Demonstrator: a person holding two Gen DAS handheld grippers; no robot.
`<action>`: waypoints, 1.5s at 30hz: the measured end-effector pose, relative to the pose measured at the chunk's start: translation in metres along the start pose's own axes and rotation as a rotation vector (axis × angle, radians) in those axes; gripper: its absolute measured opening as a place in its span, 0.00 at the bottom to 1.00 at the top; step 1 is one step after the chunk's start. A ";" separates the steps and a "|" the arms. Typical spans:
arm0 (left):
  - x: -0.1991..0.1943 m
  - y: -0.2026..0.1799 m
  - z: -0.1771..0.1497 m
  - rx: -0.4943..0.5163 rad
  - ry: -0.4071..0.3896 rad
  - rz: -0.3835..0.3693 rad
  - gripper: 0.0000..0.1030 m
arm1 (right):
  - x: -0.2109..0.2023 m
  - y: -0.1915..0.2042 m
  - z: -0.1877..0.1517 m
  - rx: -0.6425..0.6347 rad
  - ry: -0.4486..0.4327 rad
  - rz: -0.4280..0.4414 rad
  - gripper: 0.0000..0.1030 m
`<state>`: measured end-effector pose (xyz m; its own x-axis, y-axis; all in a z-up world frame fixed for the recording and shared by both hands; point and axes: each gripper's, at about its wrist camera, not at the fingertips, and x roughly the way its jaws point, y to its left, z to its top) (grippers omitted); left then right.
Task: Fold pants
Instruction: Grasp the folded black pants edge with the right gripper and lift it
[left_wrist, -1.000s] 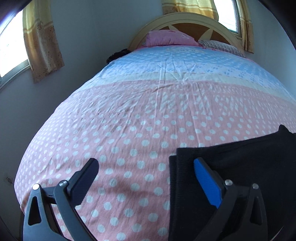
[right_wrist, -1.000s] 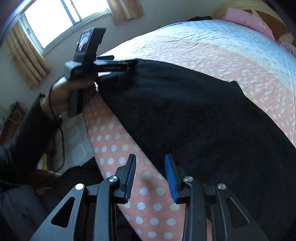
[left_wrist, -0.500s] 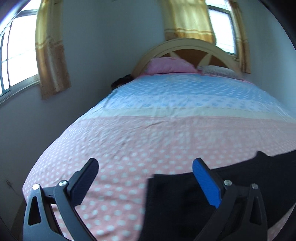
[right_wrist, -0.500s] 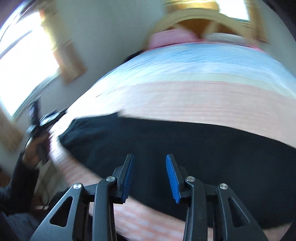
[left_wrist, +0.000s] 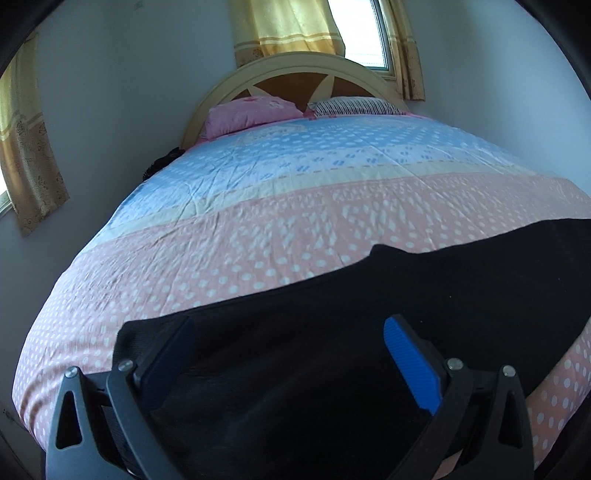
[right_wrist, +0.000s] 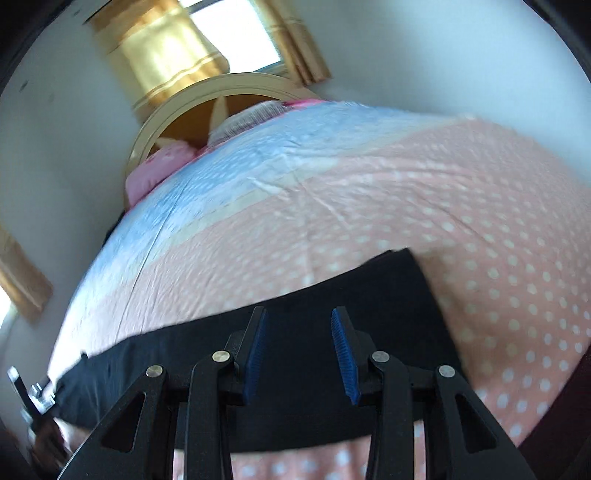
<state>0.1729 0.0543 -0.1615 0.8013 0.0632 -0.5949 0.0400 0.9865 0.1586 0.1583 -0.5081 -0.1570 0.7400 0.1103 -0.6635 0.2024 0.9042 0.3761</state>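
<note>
Black pants (left_wrist: 369, 302) lie flat across the near end of the bed, folded into a long band. My left gripper (left_wrist: 288, 343) hovers over their left end, open wide with nothing between its fingers. In the right wrist view the pants (right_wrist: 391, 295) run from the lower left to a squared end at centre right. My right gripper (right_wrist: 298, 332) stands open just above the band near that end, with only cloth showing under the gap. Whether either gripper touches the cloth cannot be told.
The bed cover (left_wrist: 258, 243) is pink with white dots near me and blue farther back. A pink pillow (left_wrist: 251, 112) and a striped pillow (left_wrist: 354, 105) lean on the arched headboard (left_wrist: 295, 70). Yellow curtains (left_wrist: 284, 26) hang behind. A hand with the other tool (right_wrist: 35, 402) shows far left.
Both views have swung toward the headboard. The left gripper has moved from beside the pants' left edge to over them. The right gripper has shifted along the pants toward their right end.
</note>
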 end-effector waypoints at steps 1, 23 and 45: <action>0.002 -0.002 -0.001 -0.001 0.011 0.004 1.00 | 0.008 -0.015 0.009 0.021 0.025 -0.010 0.37; 0.003 -0.022 -0.017 0.074 -0.012 0.053 1.00 | -0.029 -0.072 0.012 0.141 -0.088 -0.018 0.37; 0.014 -0.020 -0.017 0.059 0.052 0.024 1.00 | -0.017 -0.090 -0.027 0.131 0.071 0.057 0.36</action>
<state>0.1734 0.0380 -0.1865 0.7702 0.0962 -0.6305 0.0576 0.9740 0.2190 0.1106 -0.5797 -0.1973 0.7063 0.1934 -0.6810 0.2464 0.8347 0.4925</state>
